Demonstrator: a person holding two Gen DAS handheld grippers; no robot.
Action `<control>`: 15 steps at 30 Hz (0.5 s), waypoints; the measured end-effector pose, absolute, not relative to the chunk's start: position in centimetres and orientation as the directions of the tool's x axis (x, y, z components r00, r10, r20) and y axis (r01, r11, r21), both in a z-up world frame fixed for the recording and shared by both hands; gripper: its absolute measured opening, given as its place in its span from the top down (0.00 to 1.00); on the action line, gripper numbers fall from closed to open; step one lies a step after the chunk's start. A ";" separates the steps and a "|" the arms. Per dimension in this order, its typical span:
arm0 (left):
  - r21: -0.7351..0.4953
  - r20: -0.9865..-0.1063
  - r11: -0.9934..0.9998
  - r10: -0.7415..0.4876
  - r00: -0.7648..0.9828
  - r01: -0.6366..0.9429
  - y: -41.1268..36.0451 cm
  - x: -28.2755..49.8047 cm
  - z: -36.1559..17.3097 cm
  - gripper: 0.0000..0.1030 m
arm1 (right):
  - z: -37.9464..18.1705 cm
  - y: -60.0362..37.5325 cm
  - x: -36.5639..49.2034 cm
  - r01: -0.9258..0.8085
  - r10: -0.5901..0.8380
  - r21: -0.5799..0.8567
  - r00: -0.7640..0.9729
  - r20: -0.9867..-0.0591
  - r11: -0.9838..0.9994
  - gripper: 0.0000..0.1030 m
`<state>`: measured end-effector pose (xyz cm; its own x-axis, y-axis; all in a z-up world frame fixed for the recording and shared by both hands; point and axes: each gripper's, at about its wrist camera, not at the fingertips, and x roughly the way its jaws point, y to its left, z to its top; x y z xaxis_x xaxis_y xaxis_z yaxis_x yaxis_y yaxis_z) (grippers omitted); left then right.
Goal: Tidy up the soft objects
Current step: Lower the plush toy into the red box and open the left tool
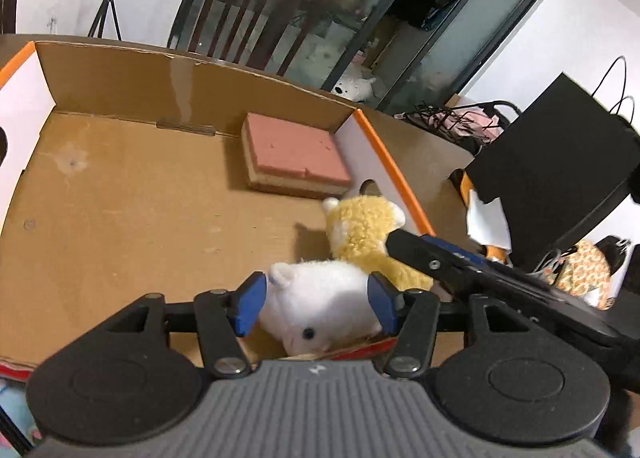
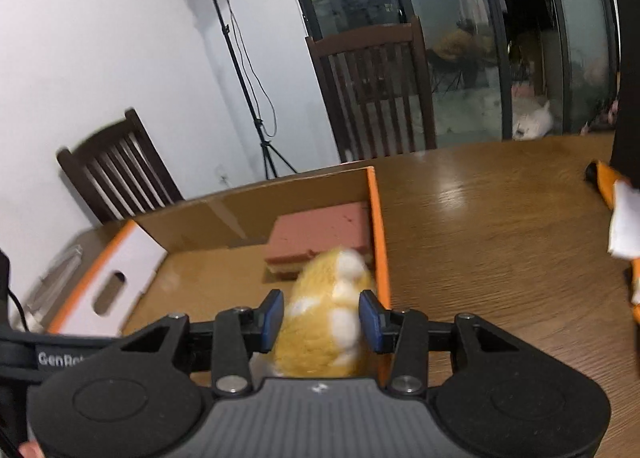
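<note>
Your left hand-held gripper (image 1: 316,308) clamps the white plush (image 1: 320,310) and your right (image 2: 322,322) the yellow plush (image 2: 320,322) inside the box (image 1: 120,73), beside the sponge (image 1: 296,155), while an orange toy (image 2: 624,225) waits on the desk (image 2: 500,238).

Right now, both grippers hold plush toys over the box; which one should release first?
Probably right: the right gripper holds the yellow plush deeper inside the box; the white plush hangs over its near edge.

Even indoor light, strong fisheye bending, right view motion-blurred, glare on table (image 2: 472,193)
</note>
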<state>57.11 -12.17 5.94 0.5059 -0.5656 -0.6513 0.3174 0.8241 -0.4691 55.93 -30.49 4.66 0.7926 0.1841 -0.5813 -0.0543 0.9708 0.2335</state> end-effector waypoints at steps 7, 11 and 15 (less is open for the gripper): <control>-0.416 -0.649 0.842 -0.540 0.536 0.344 -11.9 56.2 7.8 0.44 | 6.1 -30.5 55.1 -0.059 0.160 0.195 0.816 -0.556 0.979 0.57; -0.347 -0.606 0.860 -0.510 0.610 0.374 -10.3 53.4 11.5 0.38 | 8.9 -30.5 53.0 -0.089 0.166 0.170 0.837 -0.521 0.981 0.50; -0.205 -0.541 0.895 -0.441 0.717 0.396 -8.1 48.4 15.1 0.34 | 12.1 -30.6 49.5 -0.114 0.150 0.104 0.869 -0.473 0.988 0.40</control>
